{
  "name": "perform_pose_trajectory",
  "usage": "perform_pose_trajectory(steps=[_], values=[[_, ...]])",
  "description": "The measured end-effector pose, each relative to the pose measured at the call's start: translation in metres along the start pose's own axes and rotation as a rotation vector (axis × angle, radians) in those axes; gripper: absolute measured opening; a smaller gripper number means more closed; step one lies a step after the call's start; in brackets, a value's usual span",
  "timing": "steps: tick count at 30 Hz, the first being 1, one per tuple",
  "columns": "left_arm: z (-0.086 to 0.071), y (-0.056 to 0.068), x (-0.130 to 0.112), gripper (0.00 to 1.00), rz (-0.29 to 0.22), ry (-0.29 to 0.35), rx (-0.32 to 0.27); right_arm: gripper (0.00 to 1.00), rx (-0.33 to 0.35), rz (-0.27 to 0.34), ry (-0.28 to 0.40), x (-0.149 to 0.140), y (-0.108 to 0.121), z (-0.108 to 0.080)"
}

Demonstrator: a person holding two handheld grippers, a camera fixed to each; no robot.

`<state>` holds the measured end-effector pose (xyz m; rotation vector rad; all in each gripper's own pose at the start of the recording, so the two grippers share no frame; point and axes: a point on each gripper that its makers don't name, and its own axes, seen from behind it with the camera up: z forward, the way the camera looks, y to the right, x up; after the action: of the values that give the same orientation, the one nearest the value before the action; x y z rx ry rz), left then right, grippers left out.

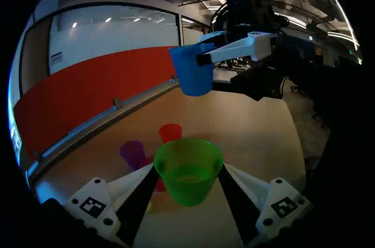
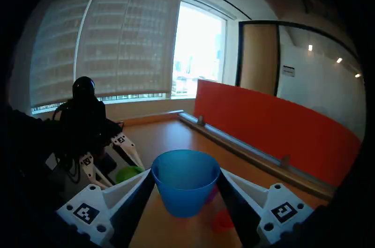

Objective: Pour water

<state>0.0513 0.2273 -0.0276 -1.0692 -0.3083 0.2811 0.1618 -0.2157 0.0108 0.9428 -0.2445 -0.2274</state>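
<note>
Two cups aloft over the desk — left gripper clamps the green cup, right gripper clamps the blue cup.

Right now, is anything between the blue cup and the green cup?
Nothing visible. The blue cup hangs in open air, higher and beyond the green cup; the red cup and purple cup stand lower, on the table.

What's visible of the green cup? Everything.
The green cup is a translucent plastic tumbler, tapering from a wide round rim to a narrower base. It is upright, mouth open, clamped at its sides between the jaws of the left gripper, over the wooden table. A paler patch at its bottom may be liquid; I cannot tell. Nothing else visibly touches it.
</note>
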Motion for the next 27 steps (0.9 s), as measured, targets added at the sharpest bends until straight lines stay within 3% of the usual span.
perform_pose_trajectory(steps=[21,27], values=[[0.009,0.000,-0.050,0.86,0.007,-0.183,-0.033,0.92,0.020,0.010,-0.154,-0.072,0.004,0.008],[0.013,0.004,-0.058,0.86,0.016,-0.216,-0.044,0.92,0.029,-0.013,-0.192,-0.088,0.002,0.012]])
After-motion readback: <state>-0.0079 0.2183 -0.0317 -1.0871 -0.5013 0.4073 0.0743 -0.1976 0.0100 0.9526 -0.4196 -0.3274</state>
